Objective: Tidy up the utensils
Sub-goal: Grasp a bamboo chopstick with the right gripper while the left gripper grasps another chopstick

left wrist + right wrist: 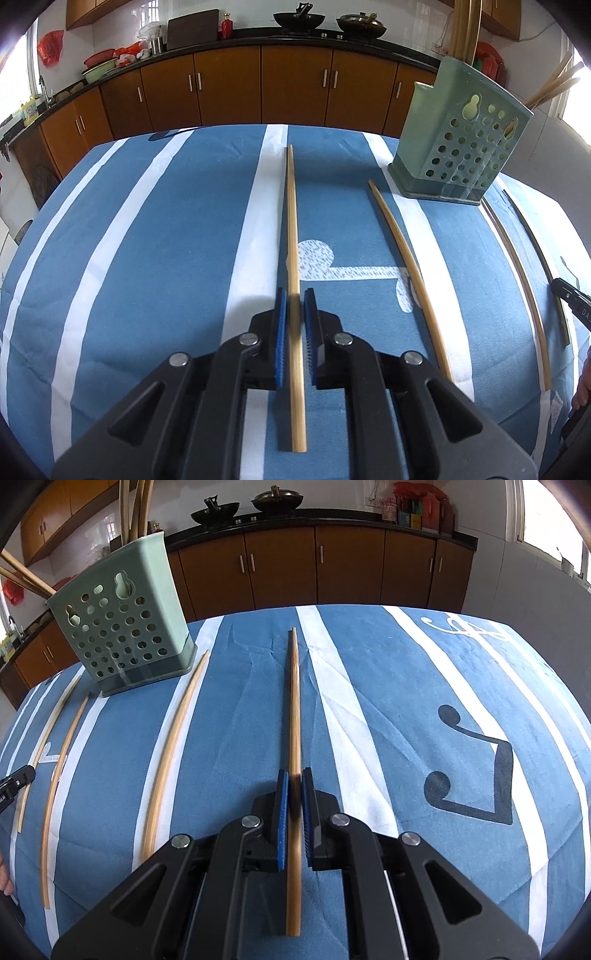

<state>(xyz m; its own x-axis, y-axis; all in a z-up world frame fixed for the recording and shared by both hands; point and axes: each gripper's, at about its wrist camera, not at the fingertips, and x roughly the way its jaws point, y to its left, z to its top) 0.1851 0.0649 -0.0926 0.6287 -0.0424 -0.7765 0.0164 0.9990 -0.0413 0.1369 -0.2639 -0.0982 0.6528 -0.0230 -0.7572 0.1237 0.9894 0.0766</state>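
My left gripper point(294, 295) has its blue pads point(281, 317) on both sides of a bamboo chopstick point(293, 229) that lies along the blue striped cloth; a narrow gap shows on each side. My right gripper point(294, 775) straddles another bamboo chopstick point(293, 701) the same way, pads point(282, 801) nearly touching it. A green perforated utensil holder point(461, 147) stands at the right in the left wrist view and at the left in the right wrist view point(125, 624), with several chopsticks standing in it.
More chopsticks lie on the cloth: one point(410, 273) beside the holder, others point(521, 280) further right. In the right wrist view three lie left point(173, 746). The other gripper's tip point(572, 299) shows at the right edge. Kitchen cabinets point(295, 81) stand beyond the table.
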